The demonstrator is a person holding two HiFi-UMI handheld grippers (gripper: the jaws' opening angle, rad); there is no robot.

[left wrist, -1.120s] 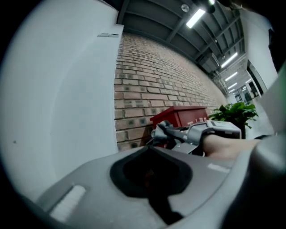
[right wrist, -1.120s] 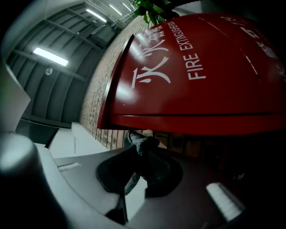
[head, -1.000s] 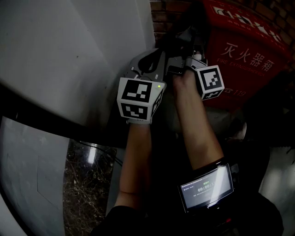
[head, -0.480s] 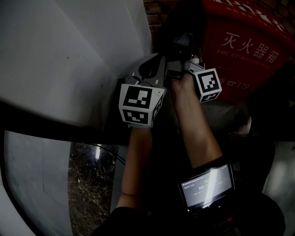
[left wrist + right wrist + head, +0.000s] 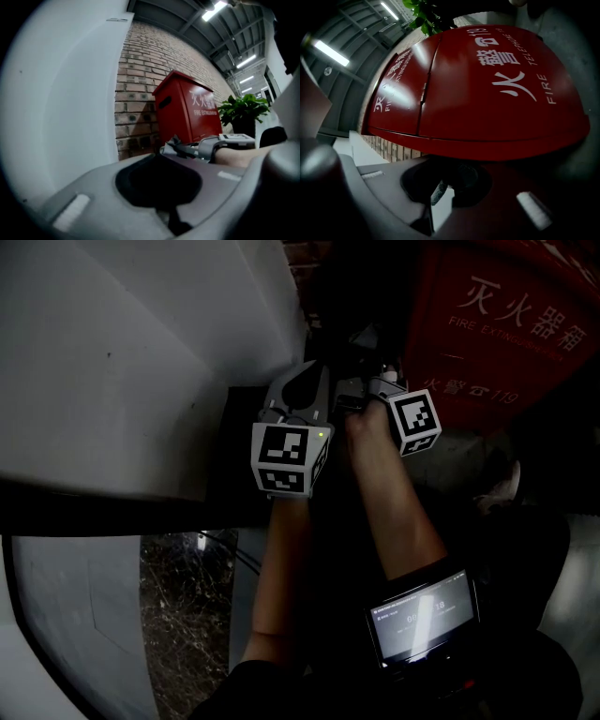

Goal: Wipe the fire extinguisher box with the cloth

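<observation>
Fire extinguisher box (image 5: 497, 334): red metal, white Chinese and English print on the front. It is seen at the upper right of the head view, ahead of both grippers. In the left gripper view the box (image 5: 187, 112) is seen standing against a brick wall (image 5: 140, 84), with a potted plant (image 5: 241, 108) just beside its far side. In the right gripper view the box (image 5: 487, 93) fills most of the frame; a vertical seam between two door panels and the digits 119 are noted.

Right gripper (image 5: 440, 187): jaws drawn narrow, with a strip of grey textured cloth (image 5: 437, 191) pinched between them. The box front lies close ahead of the jaws; contact cannot be told.

Left gripper (image 5: 161, 180): jaws brought together, only a thin seam between them, nothing held. It is held just beside the right gripper and nearer a white wall (image 5: 141, 362).

View differences: only the left gripper view shows the right gripper (image 5: 180, 147) from the side, with crumpled cloth (image 5: 170, 144) at its tip in front of the box's lower part. Only the head view shows both forearms and a lit screen (image 5: 424, 615) strapped to the right wrist. There the left gripper (image 5: 298, 395) is seen from above and neither pair of jaws is shown.
</observation>
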